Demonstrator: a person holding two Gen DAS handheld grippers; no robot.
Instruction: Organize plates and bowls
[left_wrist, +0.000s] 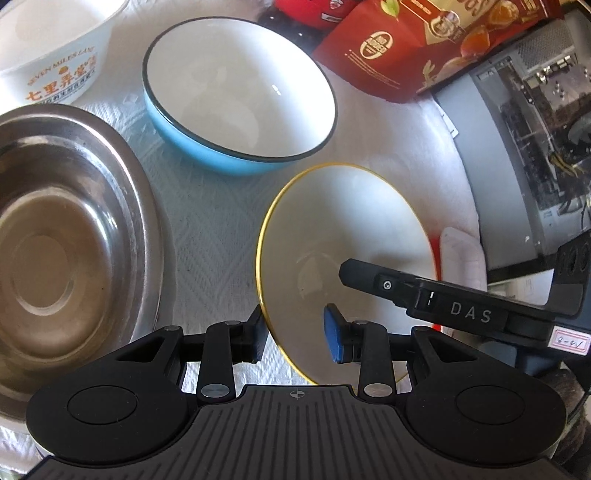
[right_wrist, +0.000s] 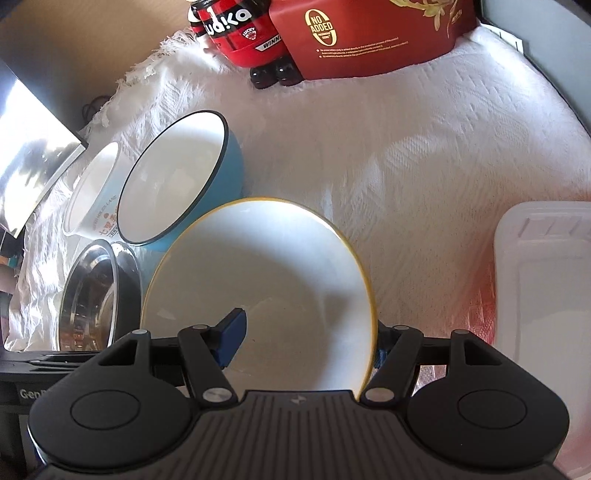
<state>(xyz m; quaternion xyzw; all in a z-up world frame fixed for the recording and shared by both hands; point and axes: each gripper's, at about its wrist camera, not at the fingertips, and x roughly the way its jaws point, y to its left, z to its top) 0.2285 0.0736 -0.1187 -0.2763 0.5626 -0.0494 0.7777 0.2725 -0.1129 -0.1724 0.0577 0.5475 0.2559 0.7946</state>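
A white bowl with a yellow rim (left_wrist: 343, 236) (right_wrist: 266, 280) stands on the white cloth. My left gripper (left_wrist: 295, 338) is open, its fingers straddling the bowl's near-left rim, one pad (left_wrist: 334, 338) inside. My right gripper (right_wrist: 306, 345) is also open around the bowl's right rim, with one blue pad (right_wrist: 232, 341) inside and the other outside. A blue bowl with a white inside (left_wrist: 240, 96) (right_wrist: 177, 184) stands behind it. A steel bowl (left_wrist: 62, 236) (right_wrist: 96, 295) is to the left. A white printed bowl (left_wrist: 55, 62) (right_wrist: 92, 192) is at the far left.
Red snack bags (left_wrist: 399, 48) (right_wrist: 369, 37) and a red toy figure (right_wrist: 240, 33) stand at the back of the cloth. A clear plastic container (right_wrist: 546, 295) lies at the right. A computer case (left_wrist: 535, 129) is beyond the table's right edge.
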